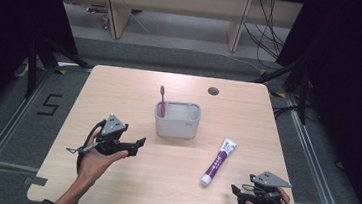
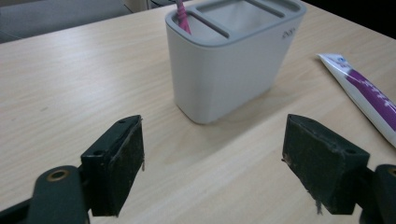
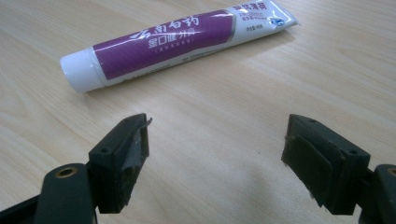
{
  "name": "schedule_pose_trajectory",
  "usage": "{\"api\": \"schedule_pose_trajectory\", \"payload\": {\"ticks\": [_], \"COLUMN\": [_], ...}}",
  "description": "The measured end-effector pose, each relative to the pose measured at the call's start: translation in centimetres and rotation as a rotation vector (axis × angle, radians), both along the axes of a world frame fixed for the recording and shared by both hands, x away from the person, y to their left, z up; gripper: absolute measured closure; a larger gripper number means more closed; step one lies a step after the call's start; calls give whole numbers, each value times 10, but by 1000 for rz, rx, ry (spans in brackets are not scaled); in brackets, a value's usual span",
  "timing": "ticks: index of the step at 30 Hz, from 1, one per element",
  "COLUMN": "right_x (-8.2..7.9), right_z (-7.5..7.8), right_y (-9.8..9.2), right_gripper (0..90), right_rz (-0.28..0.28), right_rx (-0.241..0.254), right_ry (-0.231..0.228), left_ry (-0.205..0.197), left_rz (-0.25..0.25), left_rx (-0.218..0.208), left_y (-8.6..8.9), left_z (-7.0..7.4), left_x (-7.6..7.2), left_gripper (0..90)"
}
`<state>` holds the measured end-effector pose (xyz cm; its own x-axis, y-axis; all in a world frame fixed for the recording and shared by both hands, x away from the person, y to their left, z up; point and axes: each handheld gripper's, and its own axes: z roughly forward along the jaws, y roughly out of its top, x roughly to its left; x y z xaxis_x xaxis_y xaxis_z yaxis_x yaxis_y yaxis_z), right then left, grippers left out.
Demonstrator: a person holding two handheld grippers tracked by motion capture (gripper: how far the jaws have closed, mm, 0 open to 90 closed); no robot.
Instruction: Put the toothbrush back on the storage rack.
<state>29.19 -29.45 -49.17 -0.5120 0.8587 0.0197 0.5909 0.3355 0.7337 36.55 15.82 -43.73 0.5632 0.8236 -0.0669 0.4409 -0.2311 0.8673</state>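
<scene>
Right gripper stood with jaws spread, empty, just short of the toothpaste tube. Tube lay flat, right of the grey holder. Left gripper also spread, facing holder. Judgement: grasp tube mid-body, square across.

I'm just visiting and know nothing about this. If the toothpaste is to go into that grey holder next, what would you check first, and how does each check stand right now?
1. Right gripper open wide enough for the toothpaste tube: ok, jaws apart and empty.
2. Tube free to grasp: ok, it lies flat on the table, nothing on it.
3. Cap on the tube: ok, the white cap looks closed.
4. Free slot in the grey holder: ok, the toothbrush stands in its left end; the rest looks empty.
5. Left gripper out of the way: ok, open, short of the holder.
6. Holder steady: cannot tell.
</scene>
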Motion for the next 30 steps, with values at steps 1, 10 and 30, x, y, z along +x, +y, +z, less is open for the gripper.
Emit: {"api": "schedule_pose_trajectory", "payload": {"ticks": [1, 10, 30], "right_x": [1, 1, -1], "right_z": [1, 0, 0], "right_y": [-1, -1, 1], "right_gripper": [231, 231, 231], "right_rz": [7, 11, 12], "right_rx": [-17, -14, 10], "right_ry": [-15, -18, 18], "left_ry": [1, 13, 58], "left_rz": [-9, -19, -15], "left_rx": [2, -5, 23], "left_y": [1, 11, 35], "left_z": [-1, -13, -50], "left_x": [-2, -22, -52], "left_gripper": [199, 196, 198]}}
